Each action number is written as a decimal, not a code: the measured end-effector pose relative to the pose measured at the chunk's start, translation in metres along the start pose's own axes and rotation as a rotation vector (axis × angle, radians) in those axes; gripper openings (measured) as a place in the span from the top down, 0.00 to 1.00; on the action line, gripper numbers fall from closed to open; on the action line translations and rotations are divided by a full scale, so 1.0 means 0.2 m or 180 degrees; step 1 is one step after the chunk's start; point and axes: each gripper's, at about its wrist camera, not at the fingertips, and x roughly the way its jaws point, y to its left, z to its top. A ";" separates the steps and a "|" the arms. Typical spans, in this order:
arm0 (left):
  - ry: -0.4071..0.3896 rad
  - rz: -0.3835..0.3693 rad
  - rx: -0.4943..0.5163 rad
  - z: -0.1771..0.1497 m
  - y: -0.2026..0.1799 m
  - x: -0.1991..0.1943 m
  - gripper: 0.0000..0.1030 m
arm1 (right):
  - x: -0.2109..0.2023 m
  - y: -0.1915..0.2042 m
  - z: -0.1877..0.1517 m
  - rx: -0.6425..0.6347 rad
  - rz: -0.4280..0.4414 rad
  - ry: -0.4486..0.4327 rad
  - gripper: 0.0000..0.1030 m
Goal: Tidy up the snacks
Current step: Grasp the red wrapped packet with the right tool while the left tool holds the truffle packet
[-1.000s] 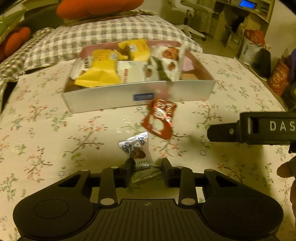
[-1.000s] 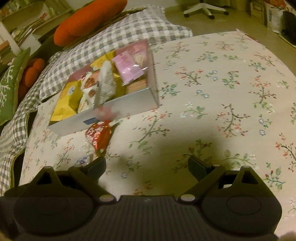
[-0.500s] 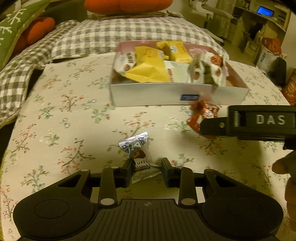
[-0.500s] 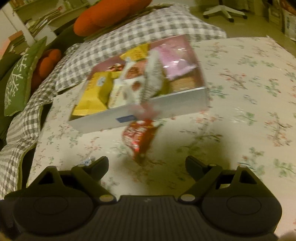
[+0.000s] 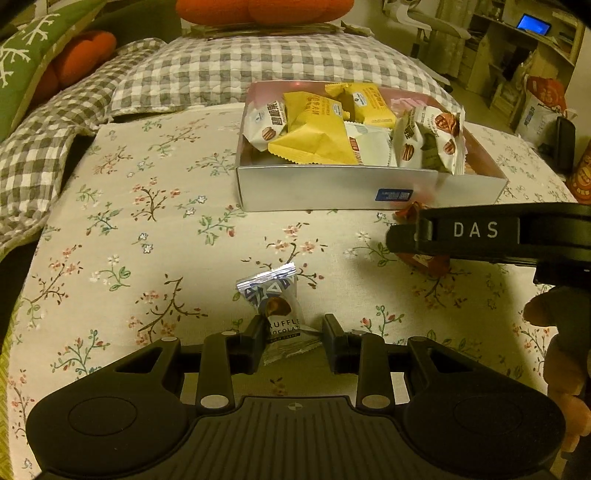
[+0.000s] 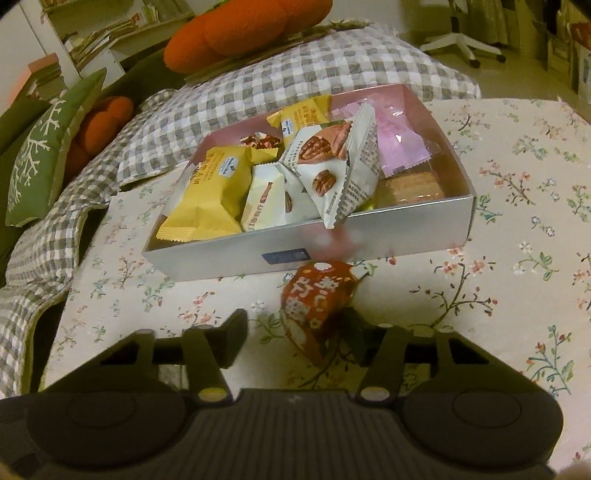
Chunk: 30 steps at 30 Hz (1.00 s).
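A silver box point(image 5: 332, 190) with pink inside holds several yellow, white and pink snack packs; it also shows in the right wrist view point(image 6: 369, 236). A silver truffle chocolate wrapper point(image 5: 275, 306) lies on the floral bedspread between the fingers of my left gripper point(image 5: 293, 339), which is open around its near end. A red snack pack point(image 6: 314, 302) lies in front of the box, between the spread fingers of my open right gripper point(image 6: 299, 332). In the left wrist view the right gripper's body point(image 5: 480, 236) covers most of the red pack point(image 5: 430, 262).
A grey checked quilt point(image 5: 258, 66) and orange cushions point(image 5: 258, 11) lie behind the box. A green cushion point(image 6: 44, 155) is at the left. A desk, chair and bags point(image 5: 543, 107) stand at the right beyond the bed edge.
My right gripper moved forward and down so the red pack now sits between its fingers. The left gripper stayed around the truffle wrapper while its view swung left.
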 end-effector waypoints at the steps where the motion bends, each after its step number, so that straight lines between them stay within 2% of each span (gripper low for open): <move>1: 0.0000 0.0007 0.0002 0.00 0.00 0.00 0.70 | 0.00 0.00 0.00 -0.0007 -0.0009 -0.0001 0.60; 4: 0.0003 0.0016 0.0008 0.00 -0.01 0.00 0.70 | -0.01 -0.01 0.01 -0.0019 -0.0032 0.0009 0.72; 12: -0.0002 0.0053 -0.0010 -0.01 -0.01 -0.01 0.70 | -0.06 -0.04 0.00 -0.0078 0.0049 0.0028 0.88; 16: 0.0000 0.0060 -0.0018 -0.01 -0.02 -0.01 0.70 | -0.09 -0.06 -0.01 -0.0085 0.0068 0.0031 0.91; 23: 0.0014 0.0043 -0.0099 0.00 -0.02 -0.02 0.70 | -0.15 -0.16 0.00 0.0163 0.0174 -0.0009 0.93; 24: 0.0017 0.0043 -0.0106 -0.01 -0.02 -0.02 0.70 | -0.16 -0.17 0.00 0.0211 0.0201 -0.0008 0.91; 26: 0.0017 0.0051 -0.0095 0.00 -0.03 -0.02 0.70 | -0.15 -0.18 0.00 0.0330 0.0227 0.0001 0.80; 28: 0.0009 0.0058 -0.0079 0.00 -0.03 -0.02 0.70 | -0.14 -0.18 0.00 0.0455 0.0254 -0.0014 0.48; 30: 0.0006 0.0068 -0.0066 0.00 -0.03 -0.01 0.70 | -0.13 -0.15 0.01 0.0467 0.0283 -0.0054 0.41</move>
